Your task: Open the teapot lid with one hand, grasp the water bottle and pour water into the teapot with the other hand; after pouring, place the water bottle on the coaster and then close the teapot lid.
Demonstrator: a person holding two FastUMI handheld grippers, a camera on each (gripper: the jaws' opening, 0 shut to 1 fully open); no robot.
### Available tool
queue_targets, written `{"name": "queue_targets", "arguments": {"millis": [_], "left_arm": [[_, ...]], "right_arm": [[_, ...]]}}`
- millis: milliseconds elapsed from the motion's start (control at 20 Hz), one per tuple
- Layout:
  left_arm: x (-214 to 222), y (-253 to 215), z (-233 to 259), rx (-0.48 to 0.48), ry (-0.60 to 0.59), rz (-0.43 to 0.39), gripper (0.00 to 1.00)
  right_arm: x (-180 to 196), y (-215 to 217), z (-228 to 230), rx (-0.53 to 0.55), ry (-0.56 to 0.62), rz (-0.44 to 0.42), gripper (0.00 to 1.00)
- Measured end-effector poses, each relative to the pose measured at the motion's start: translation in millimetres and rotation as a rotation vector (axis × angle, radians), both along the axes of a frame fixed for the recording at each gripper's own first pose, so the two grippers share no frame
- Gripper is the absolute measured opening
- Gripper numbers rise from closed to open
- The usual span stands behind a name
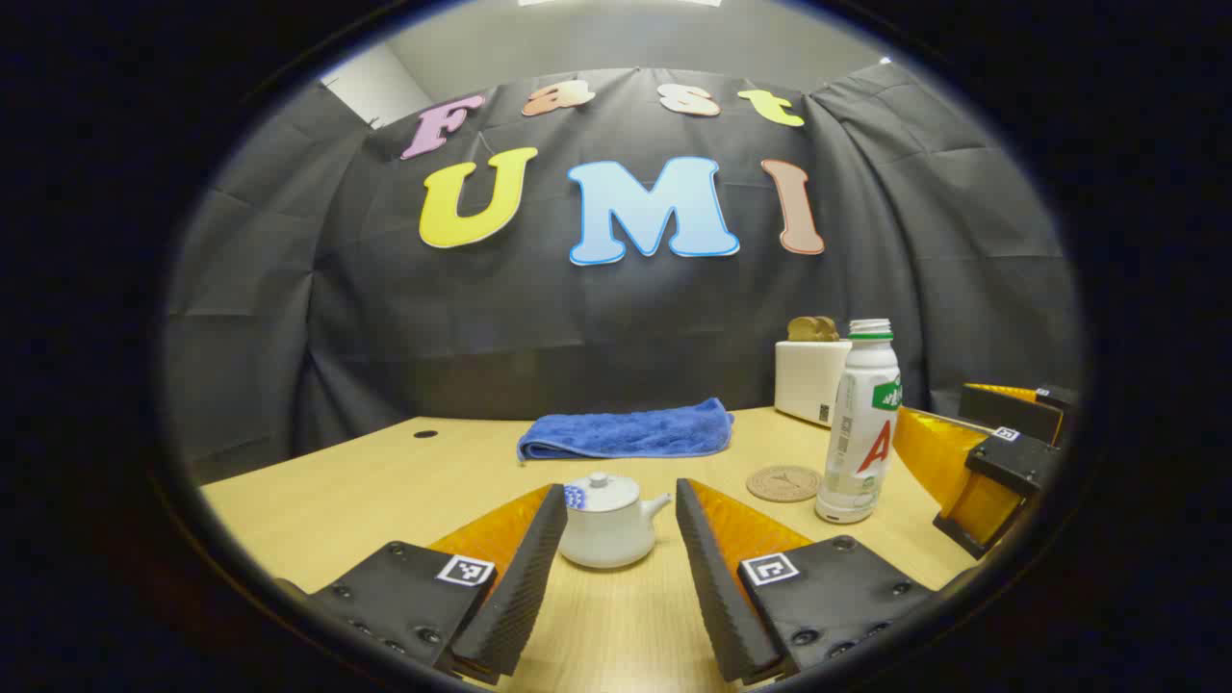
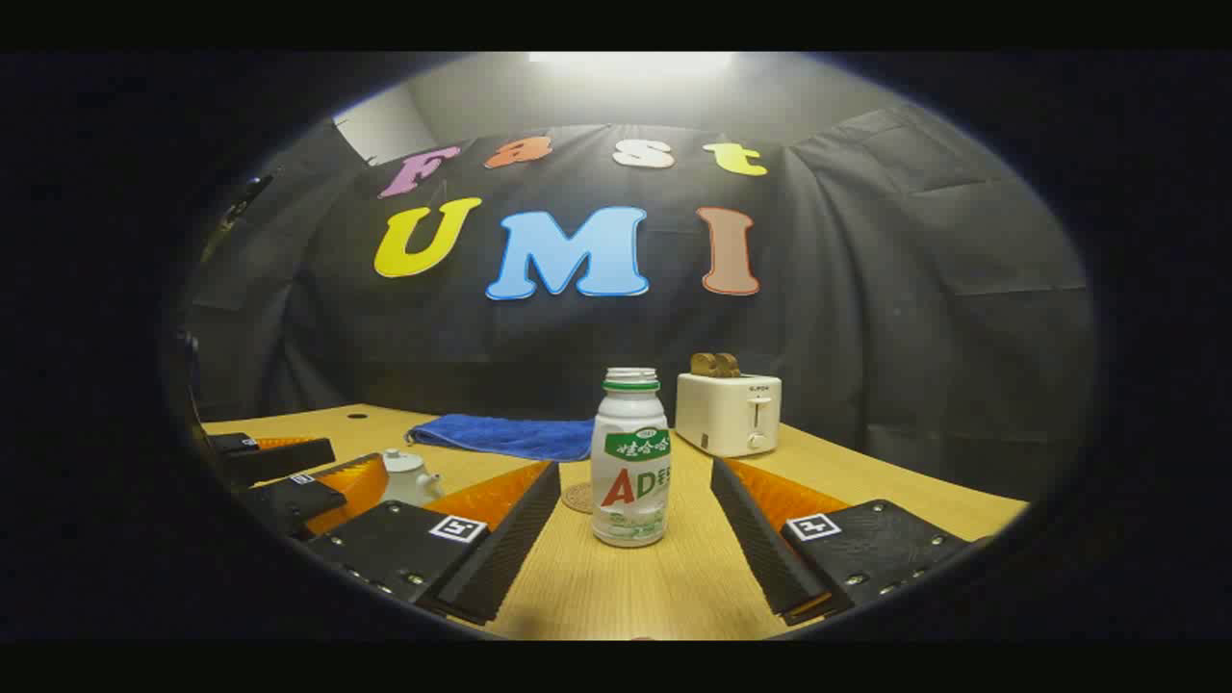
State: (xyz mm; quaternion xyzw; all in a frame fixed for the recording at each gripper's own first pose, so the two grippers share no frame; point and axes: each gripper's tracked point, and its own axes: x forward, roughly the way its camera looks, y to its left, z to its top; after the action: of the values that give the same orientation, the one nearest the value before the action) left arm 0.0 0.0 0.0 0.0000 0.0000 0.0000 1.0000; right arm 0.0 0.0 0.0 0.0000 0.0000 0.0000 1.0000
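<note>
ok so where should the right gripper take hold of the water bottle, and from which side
Grip the water bottle around its straight middle, at the label band, coming in level from the front. It stands upright and uncapped on the table, centred between the open right gripper fingers, so a side grasp keeps it steady.

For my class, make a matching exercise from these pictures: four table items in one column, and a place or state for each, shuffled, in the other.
Items:
1. teapot
2. water bottle
3. blue towel
4. toaster

Descriptions:
A. lies folded near the back wall
B. holds bread in its slots
C. lid on, between the open left claw fingers
D. upright, uncapped, beside the coaster

Pairs: 1-C, 2-D, 3-A, 4-B
</note>
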Motion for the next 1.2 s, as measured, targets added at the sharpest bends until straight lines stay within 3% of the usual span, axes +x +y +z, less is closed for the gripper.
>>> {"name": "queue_targets", "arguments": {"millis": [800,1200], "left_arm": [[9,7,-2,-0.023,0.049,0.01,0.8],[52,16,5,-0.044,0.071,-0.003,0.8]], "right_arm": [[-2,-8,3,0.019,0.009,-0.018,0.97],[-1,-13,3,0.021,0.015,-0.026,0.97]]}}
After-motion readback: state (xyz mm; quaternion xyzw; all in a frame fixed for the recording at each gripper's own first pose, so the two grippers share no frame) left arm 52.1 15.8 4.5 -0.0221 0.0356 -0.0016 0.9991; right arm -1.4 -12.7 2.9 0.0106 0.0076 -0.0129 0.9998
